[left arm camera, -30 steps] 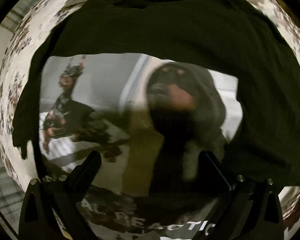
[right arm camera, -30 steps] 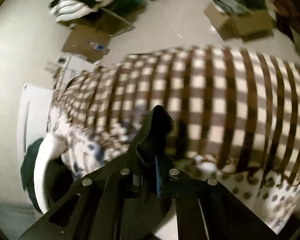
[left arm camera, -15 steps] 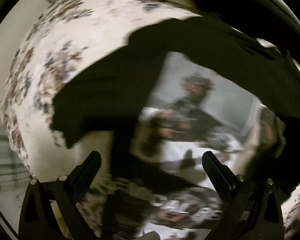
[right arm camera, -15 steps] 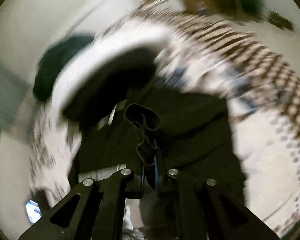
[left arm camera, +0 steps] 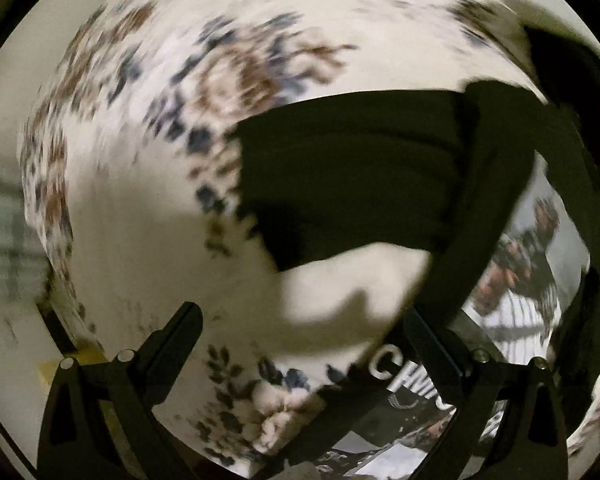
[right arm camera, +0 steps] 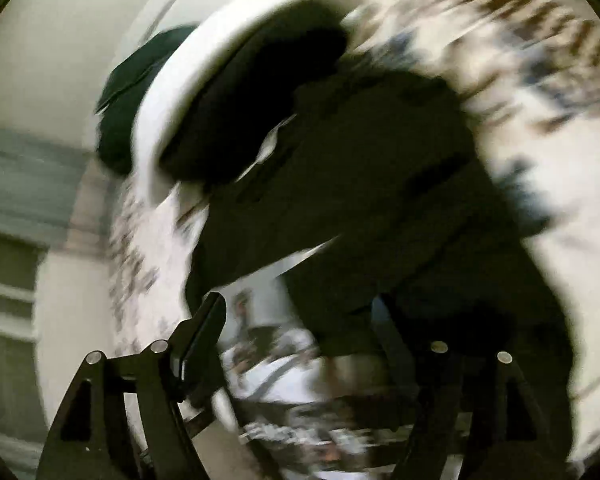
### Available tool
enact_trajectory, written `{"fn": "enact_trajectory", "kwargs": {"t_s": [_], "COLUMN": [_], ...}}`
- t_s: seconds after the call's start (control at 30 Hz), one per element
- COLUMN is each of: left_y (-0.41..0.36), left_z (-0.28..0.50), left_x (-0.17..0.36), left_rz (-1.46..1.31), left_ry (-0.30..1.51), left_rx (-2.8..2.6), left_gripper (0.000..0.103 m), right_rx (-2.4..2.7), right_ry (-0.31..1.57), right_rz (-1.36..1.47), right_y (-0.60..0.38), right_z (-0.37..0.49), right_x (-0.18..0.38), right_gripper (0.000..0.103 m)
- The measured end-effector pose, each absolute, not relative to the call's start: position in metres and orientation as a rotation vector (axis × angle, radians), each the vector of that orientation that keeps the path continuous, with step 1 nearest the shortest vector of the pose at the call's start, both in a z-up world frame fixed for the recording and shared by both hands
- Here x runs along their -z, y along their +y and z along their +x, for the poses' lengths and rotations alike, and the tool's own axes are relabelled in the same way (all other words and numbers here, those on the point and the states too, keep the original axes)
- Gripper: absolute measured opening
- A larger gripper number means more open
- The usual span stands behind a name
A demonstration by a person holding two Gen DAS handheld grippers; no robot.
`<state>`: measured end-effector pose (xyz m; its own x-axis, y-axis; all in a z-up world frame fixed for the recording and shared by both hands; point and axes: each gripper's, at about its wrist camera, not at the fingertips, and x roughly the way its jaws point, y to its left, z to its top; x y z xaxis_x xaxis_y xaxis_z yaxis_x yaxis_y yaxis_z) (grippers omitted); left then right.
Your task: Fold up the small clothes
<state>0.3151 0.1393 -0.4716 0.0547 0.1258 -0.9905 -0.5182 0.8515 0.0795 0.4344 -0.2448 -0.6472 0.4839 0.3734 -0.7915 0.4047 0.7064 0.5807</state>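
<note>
A black T-shirt [left arm camera: 348, 168] with a photo print and white letters lies on a floral bedspread [left arm camera: 148, 184]. In the left wrist view its sleeve stretches across the middle and the printed front [left arm camera: 512, 280] lies at lower right. My left gripper [left arm camera: 304, 320] is open and empty above the bedspread, its right finger at the shirt's edge. In the right wrist view, which is blurred, the shirt [right arm camera: 380, 184] fills the centre with a fold of it laid over the print [right arm camera: 268, 344]. My right gripper [right arm camera: 300, 320] is open just above the shirt.
A white laundry basket [right arm camera: 204, 56] with dark clothes in it stands behind the shirt, a dark green item [right arm camera: 124, 100] beside it. A brown checked blanket [right arm camera: 540, 12] lies at the far right. The bed's left edge and the floor [left arm camera: 4, 216] show in the left wrist view.
My right gripper, shut on a fold of the black shirt before, has opened and let it go. My left gripper has swung left, so the shirt now sits to its right.
</note>
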Motion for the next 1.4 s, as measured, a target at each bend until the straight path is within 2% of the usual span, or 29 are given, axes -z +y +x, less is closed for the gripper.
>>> {"fn": "enact_trajectory", "kwargs": {"t_s": [0.1,0.17,0.33,0.53,0.6,0.63,0.67,0.7,0.73,0.77,0.83,0.87,1.0,1.13,1.23,1.4], "left_y": [0.164,0.182,0.209,0.233,0.235,0.234,0.233,0.231,0.225,0.221,0.225,0.223,0.219,0.193,0.153,0.042], "left_z": [0.307,0.3,0.293,0.27,0.263,0.26,0.258,0.255,0.257,0.256,0.265,0.264,0.272,0.292,0.314,0.336], "left_x": [0.488,0.502,0.53,0.556,0.555,0.553,0.551,0.549,0.546,0.543,0.534,0.524,0.465,0.432,0.412,0.395], "left_rz": [-0.489,-0.647,-0.93,-1.273,-1.327,-1.328,-1.318,-1.295,-1.27,-1.247,-1.196,-1.166,-0.99,-0.892,-0.817,-0.67], "left_ry": [1.442,1.417,1.302,1.1,1.019,0.989,0.967,0.959,0.955,0.947,0.937,0.904,0.799,0.778,0.784,0.851], "left_rx": [-0.53,-0.532,-0.524,-0.652,-0.702,-0.725,-0.737,-0.747,-0.75,-0.743,-0.718,-0.678,-0.535,-0.415,-0.295,-0.028], "left_gripper": [0.103,0.103,0.103,0.103,0.097,0.082,0.059,0.046,0.025,0.017,0.008,0.004,0.004,0.004,0.004,0.002], "right_rx": [0.147,0.177,0.153,0.149,0.15,0.151,0.153,0.153,0.152,0.153,0.149,0.146,0.124,0.097,0.087,0.076], "right_ry": [1.243,1.33,1.261,1.289,1.287,1.287,1.286,1.285,1.286,1.287,1.289,1.291,1.294,1.291,1.286,1.273], "right_rz": [0.659,0.67,0.666,0.689,0.68,0.672,0.666,0.665,0.664,0.66,0.652,0.648,0.652,0.669,0.691,0.722], "right_y": [-0.244,-0.247,-0.247,-0.233,-0.232,-0.231,-0.229,-0.229,-0.229,-0.223,-0.222,-0.222,-0.224,-0.232,-0.238,-0.253], "right_z": [0.448,0.453,0.445,0.455,0.454,0.453,0.453,0.452,0.453,0.456,0.456,0.456,0.455,0.451,0.447,0.44], "right_x": [0.682,0.707,0.691,0.691,0.69,0.689,0.69,0.69,0.691,0.693,0.693,0.694,0.694,0.695,0.693,0.688], "right_gripper": [0.078,0.077,0.077,0.077,0.077,0.077,0.077,0.078,0.078,0.077,0.077,0.077,0.078,0.077,0.077,0.077]}}
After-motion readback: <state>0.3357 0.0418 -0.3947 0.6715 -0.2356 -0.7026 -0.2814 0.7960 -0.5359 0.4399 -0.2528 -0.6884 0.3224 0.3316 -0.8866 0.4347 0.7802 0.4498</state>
